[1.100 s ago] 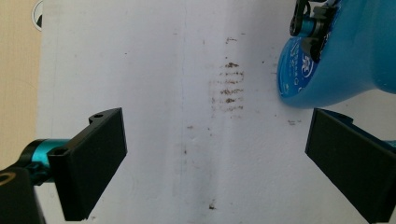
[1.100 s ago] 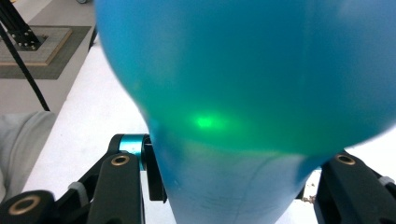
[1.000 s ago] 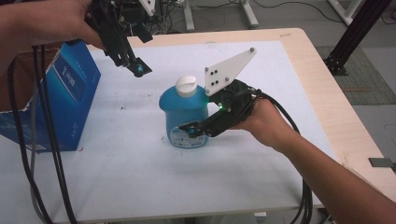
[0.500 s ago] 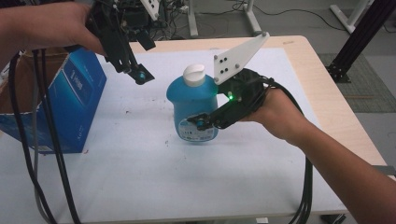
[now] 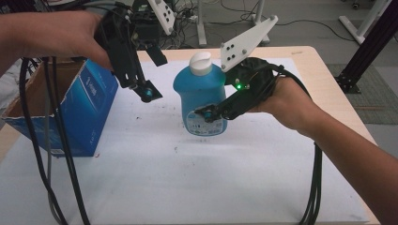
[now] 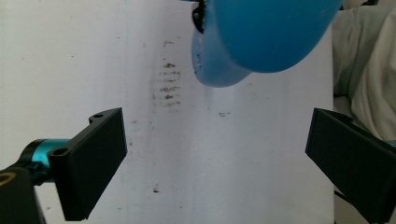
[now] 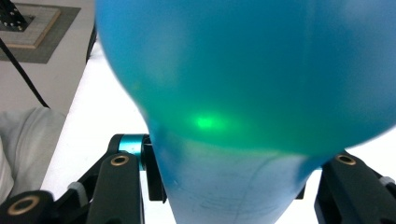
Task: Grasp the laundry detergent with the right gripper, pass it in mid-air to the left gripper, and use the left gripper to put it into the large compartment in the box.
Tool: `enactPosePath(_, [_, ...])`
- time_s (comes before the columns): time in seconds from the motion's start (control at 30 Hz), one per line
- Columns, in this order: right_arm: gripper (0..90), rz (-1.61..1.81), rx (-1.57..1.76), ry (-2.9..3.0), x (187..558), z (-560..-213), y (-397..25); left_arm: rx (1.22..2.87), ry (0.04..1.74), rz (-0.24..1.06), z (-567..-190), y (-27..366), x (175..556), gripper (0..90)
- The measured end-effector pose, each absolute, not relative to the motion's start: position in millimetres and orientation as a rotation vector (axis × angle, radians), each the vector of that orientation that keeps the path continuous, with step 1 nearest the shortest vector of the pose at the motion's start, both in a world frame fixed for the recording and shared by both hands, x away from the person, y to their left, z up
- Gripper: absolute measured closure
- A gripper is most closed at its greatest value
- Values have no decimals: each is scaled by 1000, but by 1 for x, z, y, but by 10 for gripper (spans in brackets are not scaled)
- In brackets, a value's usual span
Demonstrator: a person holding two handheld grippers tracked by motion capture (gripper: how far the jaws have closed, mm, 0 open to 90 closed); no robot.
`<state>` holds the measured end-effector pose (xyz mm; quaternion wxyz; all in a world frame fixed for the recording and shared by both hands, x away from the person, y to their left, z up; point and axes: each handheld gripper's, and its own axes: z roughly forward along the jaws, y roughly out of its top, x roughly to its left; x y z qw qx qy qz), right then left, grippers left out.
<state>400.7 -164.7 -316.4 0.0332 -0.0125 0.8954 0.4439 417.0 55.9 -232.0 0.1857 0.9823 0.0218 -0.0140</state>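
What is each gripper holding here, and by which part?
Right gripper clamps the blue bottle across its lower body, at the label. Left gripper is open, holding nothing.

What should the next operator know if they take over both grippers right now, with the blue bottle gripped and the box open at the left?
Right gripper: shut on the blue bottle, gripping its lower body; bottle upright, white cap on, apparently lifted just off the white sheet.
Left gripper: open, holding nothing, hanging between the bottle and the blue cardboard box.
The box stands open-topped at the table's left edge.
Done: bottle grasped and raised.
Left, likely: carry the bottle to the box and set it inside; the left gripper could steady the box. Mind the trailing cables.
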Motion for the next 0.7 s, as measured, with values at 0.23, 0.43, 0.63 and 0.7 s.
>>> enactPosePath(0.23, [471, 1342, -54, 2762, 402, -307, -158, 2766, 39, -32, -219, 48, 408, 54])
enactPosePath(0.43, [472, 1345, -53, 2765, 403, -303, -153, 2769, 46, -29, -210, 42, 403, 54])
enactPosePath(0.63, [471, 1345, -51, 2784, 403, -301, -147, 2786, 57, -34, -207, 35, 404, 54])
enactPosePath(0.7, [471, 1350, -49, 2787, 404, -301, -146, 2786, 61, -41, -207, 32, 404, 54])
